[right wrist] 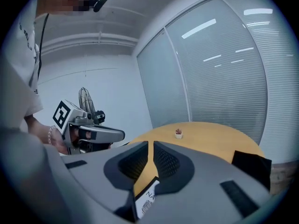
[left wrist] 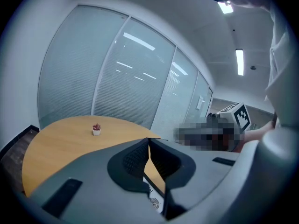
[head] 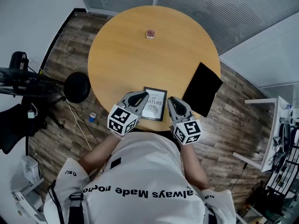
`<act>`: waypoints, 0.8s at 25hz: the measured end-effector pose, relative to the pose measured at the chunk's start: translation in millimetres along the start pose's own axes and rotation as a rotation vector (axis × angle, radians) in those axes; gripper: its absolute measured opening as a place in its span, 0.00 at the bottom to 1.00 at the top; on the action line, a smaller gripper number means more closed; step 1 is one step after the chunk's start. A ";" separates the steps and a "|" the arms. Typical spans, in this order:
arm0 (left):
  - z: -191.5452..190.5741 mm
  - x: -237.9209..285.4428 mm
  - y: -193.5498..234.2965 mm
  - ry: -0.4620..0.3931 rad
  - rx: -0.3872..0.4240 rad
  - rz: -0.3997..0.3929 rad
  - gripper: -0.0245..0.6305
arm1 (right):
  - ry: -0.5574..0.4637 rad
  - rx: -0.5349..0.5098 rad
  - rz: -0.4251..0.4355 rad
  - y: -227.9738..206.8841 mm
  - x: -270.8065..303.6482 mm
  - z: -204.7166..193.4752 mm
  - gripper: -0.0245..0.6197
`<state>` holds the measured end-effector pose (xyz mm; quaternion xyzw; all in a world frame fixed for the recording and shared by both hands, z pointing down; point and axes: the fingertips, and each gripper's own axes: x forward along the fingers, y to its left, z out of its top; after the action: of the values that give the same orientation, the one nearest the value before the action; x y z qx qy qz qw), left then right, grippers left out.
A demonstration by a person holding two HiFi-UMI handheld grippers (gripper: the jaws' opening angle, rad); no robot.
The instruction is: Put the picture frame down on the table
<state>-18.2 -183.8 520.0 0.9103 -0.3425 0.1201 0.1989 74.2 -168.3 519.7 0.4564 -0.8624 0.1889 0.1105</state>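
Note:
The picture frame (head: 155,103), black-edged with a white print, lies flat on the round wooden table (head: 140,50) near its front edge. My left gripper (head: 141,96) hovers over the frame's left side and my right gripper (head: 174,101) over its right side, both lifted off it. In the left gripper view the jaws (left wrist: 148,142) meet at their tips with nothing between them, and the frame (left wrist: 154,200) shows below them. The right gripper (right wrist: 150,144) is likewise shut and empty, with the frame (right wrist: 148,197) lying underneath.
A small potted plant (head: 150,34) stands at the table's far side. A black flat pad (head: 202,88) lies at the right edge, beside the frame. On the floor to the left stand a fan (head: 18,76), a black stool (head: 77,87) and a small blue cup (head: 93,117).

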 end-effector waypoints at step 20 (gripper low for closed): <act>104.7 -54.4 -34.7 -0.215 0.117 -0.032 0.08 | -0.168 -0.124 0.074 55.0 -42.0 113.8 0.12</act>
<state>-26.3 -175.3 397.6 0.9333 -0.3399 0.0385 0.1095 50.0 -157.4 389.2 0.4308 -0.8949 0.1003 0.0589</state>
